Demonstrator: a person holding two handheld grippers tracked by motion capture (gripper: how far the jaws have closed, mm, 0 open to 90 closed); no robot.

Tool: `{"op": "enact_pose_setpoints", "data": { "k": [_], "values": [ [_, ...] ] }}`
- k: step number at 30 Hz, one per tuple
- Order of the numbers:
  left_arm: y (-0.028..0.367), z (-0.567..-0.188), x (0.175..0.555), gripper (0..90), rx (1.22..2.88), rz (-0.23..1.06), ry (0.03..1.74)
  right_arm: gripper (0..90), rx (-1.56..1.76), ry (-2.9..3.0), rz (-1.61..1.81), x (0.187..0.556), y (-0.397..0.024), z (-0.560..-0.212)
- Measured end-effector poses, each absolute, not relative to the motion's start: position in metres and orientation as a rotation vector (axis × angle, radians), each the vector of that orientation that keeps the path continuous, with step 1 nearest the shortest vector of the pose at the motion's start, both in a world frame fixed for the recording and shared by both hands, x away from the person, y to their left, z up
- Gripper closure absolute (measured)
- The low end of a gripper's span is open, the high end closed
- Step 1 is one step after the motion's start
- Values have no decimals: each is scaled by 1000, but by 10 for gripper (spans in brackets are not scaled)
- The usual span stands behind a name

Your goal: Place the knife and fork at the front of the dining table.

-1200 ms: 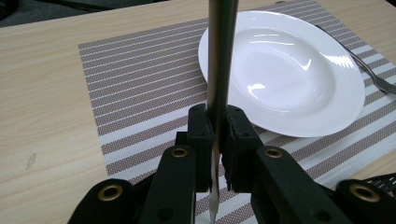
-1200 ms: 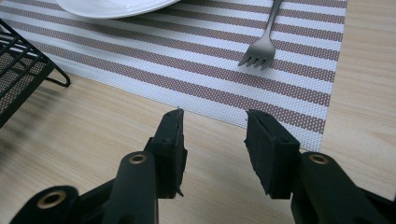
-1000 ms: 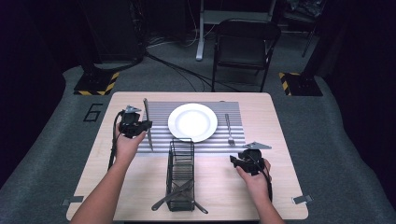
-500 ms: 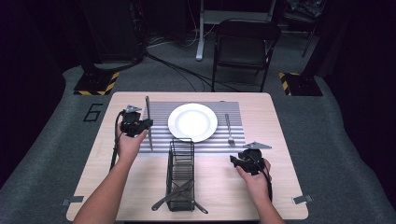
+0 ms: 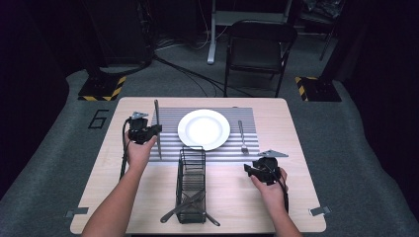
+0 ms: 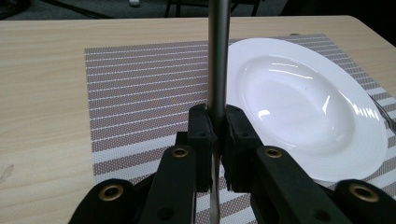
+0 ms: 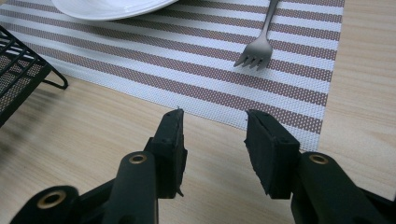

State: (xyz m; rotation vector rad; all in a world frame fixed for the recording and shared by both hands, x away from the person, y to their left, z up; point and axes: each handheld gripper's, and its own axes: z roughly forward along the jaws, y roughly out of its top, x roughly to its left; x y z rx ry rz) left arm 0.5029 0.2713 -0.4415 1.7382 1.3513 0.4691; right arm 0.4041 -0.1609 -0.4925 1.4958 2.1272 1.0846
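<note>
My left gripper [image 5: 154,131] [image 6: 216,116] is shut on a long metal knife [image 5: 157,116] [image 6: 218,51], which runs lengthwise over the left part of the striped placemat [image 5: 170,118] [image 6: 140,93]. The white plate [image 5: 203,129] [image 6: 299,98] sits just right of the knife. My right gripper [image 5: 251,171] [image 7: 214,122] stands open over bare wood near the mat's front right corner, with nothing between its fingers. A fork [image 5: 242,136] [image 7: 259,46] lies on the mat right of the plate, its tines toward my right gripper.
A black wire basket [image 5: 191,182] [image 7: 18,74] stands in front of the plate at the table's middle, with a couple of utensils lying in its near end. A folding chair [image 5: 259,47] stands beyond the far table edge.
</note>
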Motion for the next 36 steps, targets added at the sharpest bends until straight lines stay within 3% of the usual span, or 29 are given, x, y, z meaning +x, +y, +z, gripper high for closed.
{"op": "enact_pose_setpoints", "data": {
  "k": [21,36],
  "values": [
    [254,-459,524,826,1746,483,1417,568,1491,2132,1083,406,-161,-493],
    [247,-480,540,826,1685,498,1593,569,1489,2127,1098,406,-161,-493]
  ]
}}
